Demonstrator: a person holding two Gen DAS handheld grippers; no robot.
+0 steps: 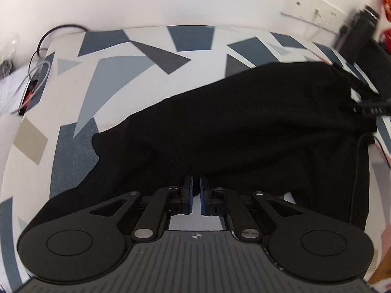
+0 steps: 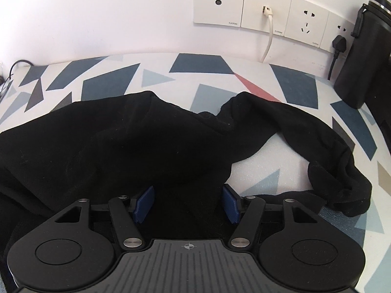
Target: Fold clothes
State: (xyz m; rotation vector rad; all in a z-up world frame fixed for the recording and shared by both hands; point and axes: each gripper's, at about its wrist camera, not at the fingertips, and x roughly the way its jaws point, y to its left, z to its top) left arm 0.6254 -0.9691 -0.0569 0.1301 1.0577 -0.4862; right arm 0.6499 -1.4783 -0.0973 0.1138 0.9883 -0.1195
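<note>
1. Garment (image 1: 244, 127): black, rumpled, lying on the patterned table (image 1: 117, 78); sleeve (image 2: 325, 146) trails to the right.
2. Left gripper (image 1: 196, 188): jaws nearly together at the garment's near edge; cannot tell if cloth is pinched.
3. Right gripper (image 2: 188, 200): jaws spread wide, black cloth lying between the blue pads (image 2: 144, 201).
4. Wall sockets (image 2: 268, 12) behind; black bottle (image 2: 361, 56) far right.

Left gripper (image 1: 196, 193): matte black linkage arms, silver pivot screws, blue finger pads, a ribbed grey housing with a crosshair mark. Right gripper (image 2: 187, 201): same build.
</note>
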